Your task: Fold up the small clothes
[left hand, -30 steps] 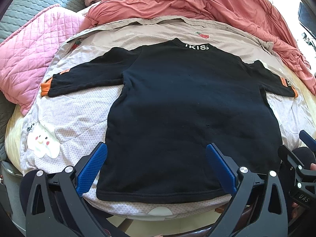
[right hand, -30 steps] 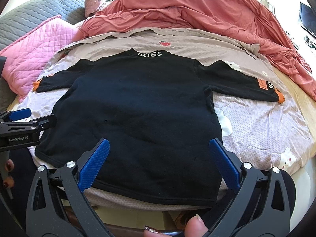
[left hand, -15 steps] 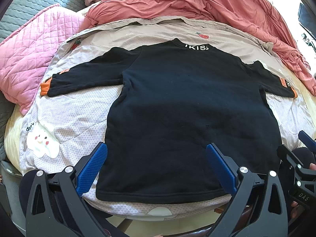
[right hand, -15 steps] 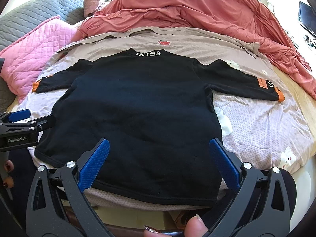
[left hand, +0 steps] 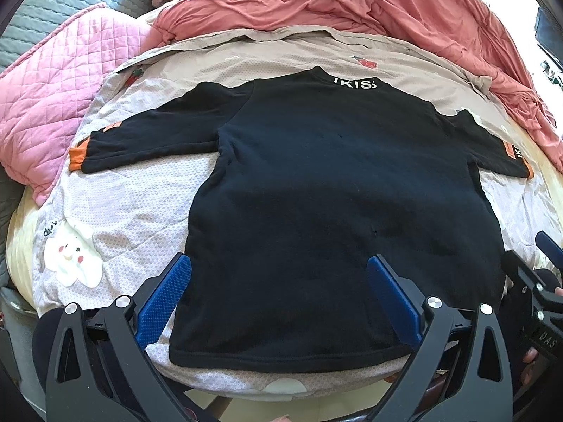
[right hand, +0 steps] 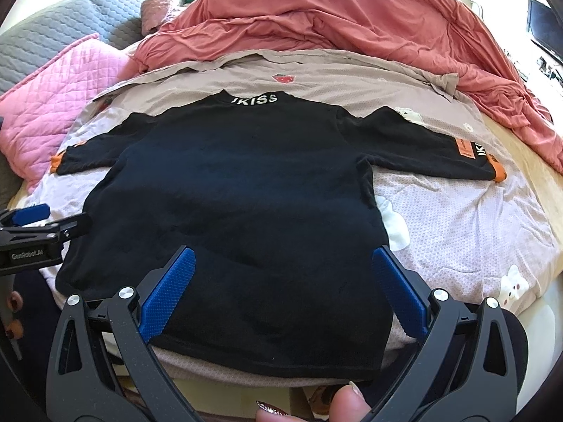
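A small black sweatshirt (left hand: pixel 327 193) with orange cuffs and white "IKISS" lettering at the collar lies flat, back up, sleeves spread, on a pale printed blanket (left hand: pixel 116 207); it also shows in the right wrist view (right hand: pixel 246 204). My left gripper (left hand: pixel 279 274) is open and empty, hovering over the hem's left part. My right gripper (right hand: pixel 283 265) is open and empty over the hem's right part. Each gripper shows at the edge of the other's view: the right one (left hand: pixel 538 281) and the left one (right hand: pixel 38 221).
A coral duvet (left hand: pixel 352 3) is bunched at the back and right of the bed. A pink quilted pillow (left hand: pixel 45 88) and grey quilted headboard cushion (right hand: pixel 45 42) lie at the left. The bed's front edge (left hand: pixel 278 390) is just below the hem.
Almost nothing has moved; both grippers stay open over the hem, with only a slight drift of the views.
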Demonstrator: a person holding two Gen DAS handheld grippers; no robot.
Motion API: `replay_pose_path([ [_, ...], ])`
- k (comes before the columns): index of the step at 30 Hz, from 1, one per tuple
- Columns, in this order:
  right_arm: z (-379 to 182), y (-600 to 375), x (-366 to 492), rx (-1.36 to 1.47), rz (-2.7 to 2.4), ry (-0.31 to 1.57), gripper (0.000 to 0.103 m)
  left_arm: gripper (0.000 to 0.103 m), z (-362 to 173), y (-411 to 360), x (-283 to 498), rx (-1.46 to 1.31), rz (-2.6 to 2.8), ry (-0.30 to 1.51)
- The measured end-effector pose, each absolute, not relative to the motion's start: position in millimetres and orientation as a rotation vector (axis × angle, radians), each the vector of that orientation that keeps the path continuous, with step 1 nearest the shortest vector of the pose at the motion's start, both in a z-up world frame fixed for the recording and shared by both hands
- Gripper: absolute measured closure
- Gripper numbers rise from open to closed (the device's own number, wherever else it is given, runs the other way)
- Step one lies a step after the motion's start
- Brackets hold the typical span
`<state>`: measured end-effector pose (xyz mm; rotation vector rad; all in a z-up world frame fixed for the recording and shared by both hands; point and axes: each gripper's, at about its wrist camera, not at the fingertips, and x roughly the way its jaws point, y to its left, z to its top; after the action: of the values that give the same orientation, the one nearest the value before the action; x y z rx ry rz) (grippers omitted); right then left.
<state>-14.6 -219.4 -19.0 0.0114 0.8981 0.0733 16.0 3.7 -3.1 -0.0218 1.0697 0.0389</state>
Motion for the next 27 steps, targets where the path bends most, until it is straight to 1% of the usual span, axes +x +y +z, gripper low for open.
replay_pose_path([
  [7,-14,-229,11,-0.012,0.041,0.874,0.008,0.004,-8,0,43,-0.007,0.046,1.072],
  [17,-15,-243,69,-0.038,-0.012,0.852,0.008,0.004,-19,-2,91,-0.003,0.068,1.080],
  [27,-18,-250,131,0.015,-0.026,0.865,0.008,0.004,-21,-19,148,-0.010,0.048,1.064],
])
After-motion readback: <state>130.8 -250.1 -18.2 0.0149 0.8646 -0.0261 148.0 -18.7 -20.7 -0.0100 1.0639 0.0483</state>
